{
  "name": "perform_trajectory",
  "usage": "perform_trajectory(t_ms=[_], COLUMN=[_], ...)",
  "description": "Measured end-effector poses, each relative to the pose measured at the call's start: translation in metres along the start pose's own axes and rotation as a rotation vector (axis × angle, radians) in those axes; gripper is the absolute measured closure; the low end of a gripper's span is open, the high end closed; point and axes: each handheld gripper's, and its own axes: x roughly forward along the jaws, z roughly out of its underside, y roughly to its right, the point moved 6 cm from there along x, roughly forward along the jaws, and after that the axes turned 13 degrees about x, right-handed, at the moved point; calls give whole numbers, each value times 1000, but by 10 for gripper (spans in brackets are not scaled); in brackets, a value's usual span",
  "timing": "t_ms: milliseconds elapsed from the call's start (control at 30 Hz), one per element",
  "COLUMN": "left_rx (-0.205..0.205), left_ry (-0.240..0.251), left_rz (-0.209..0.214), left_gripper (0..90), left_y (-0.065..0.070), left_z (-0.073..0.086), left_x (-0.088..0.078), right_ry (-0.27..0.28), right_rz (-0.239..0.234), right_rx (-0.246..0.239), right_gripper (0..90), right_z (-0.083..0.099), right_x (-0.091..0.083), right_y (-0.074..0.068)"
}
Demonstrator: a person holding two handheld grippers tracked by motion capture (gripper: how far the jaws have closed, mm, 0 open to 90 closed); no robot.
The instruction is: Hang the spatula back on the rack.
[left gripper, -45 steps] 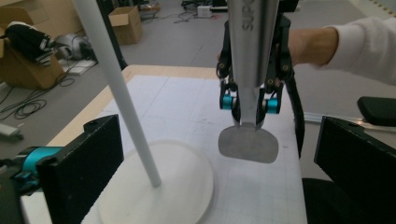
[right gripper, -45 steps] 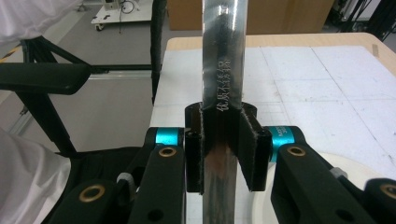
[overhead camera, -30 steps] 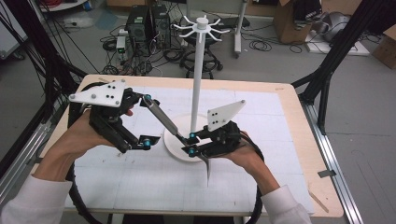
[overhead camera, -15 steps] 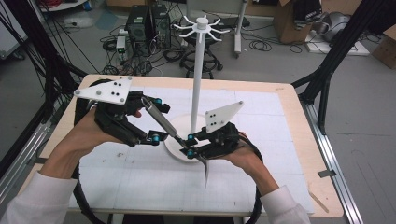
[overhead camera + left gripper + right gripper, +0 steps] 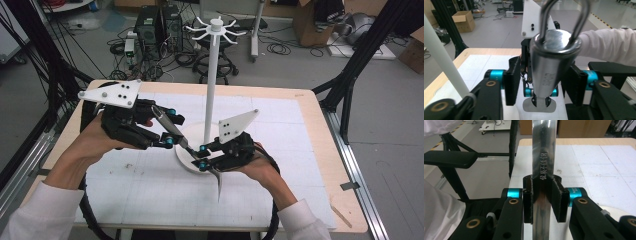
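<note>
A white stand (image 5: pixel 212 90) rises from a round base (image 5: pixel 187 161) at the centre of the frame, its hooked crown at the top middle. It sits on a white gridded mat (image 5: pixel 280 150) over a pale wooden table (image 5: pixel 320 125). Black computer towers (image 5: pixel 160 25) and tangled cables (image 5: pixel 125 47) lie on the grey floor, upper left; cardboard boxes (image 5: pixel 312 15) stand upper right.

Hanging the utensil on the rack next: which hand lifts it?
Probably left: the left gripper has jaws that have just been closing around the handle, beside its hanging loop. The right gripper is shut on the blade, far from it.
</note>
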Motion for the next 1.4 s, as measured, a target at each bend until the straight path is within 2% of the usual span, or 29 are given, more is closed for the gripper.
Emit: perform_trajectory(t_ms=[233,500,800,900,1067,1133,1200,1233,1300,1367,1400], left_rx=[-7,-15,-64,-63,-61,-61,-61,-62,-67,-72,-71], left_ry=[2,-3,-6,-7,-19,-22,-24,-27,-34,-39,-45], left_rz=[8,7,-31,-51,-89,-101,-110,-113,-127,-145,-155], left_gripper=[669,682,686,687,688,688,688,688,688,688,688], left_y=[0,0,-3,-4,-7,-8,-9,-10,-11,-13,-14], left_z=[-2,-4,-9,-12,-14,-15,-16,-16,-17,-18,-19], left_x=[0,1,0,-1,-2,-4,-5,-5,-6,-6,-6], right_ry=[-3,-4,29,46,50,70,80,79,61,46,47], right_rz=[-3,4,-2,-22,-9,-1,31,31,66,95,100], right_rx=[6,-1,19,40,61,89,78,94,127,138,143], right_gripper=[745,743,729,608,484,408,354,293,136,76,1], right_z=[0,0,-3,-4,-2,-1,0,2,5,9,10], right_x=[1,2,0,0,-3,-5,-7,-8,-7,-9,-10], right_y=[1,1,1,1,3,4,5,4,8,11,11])
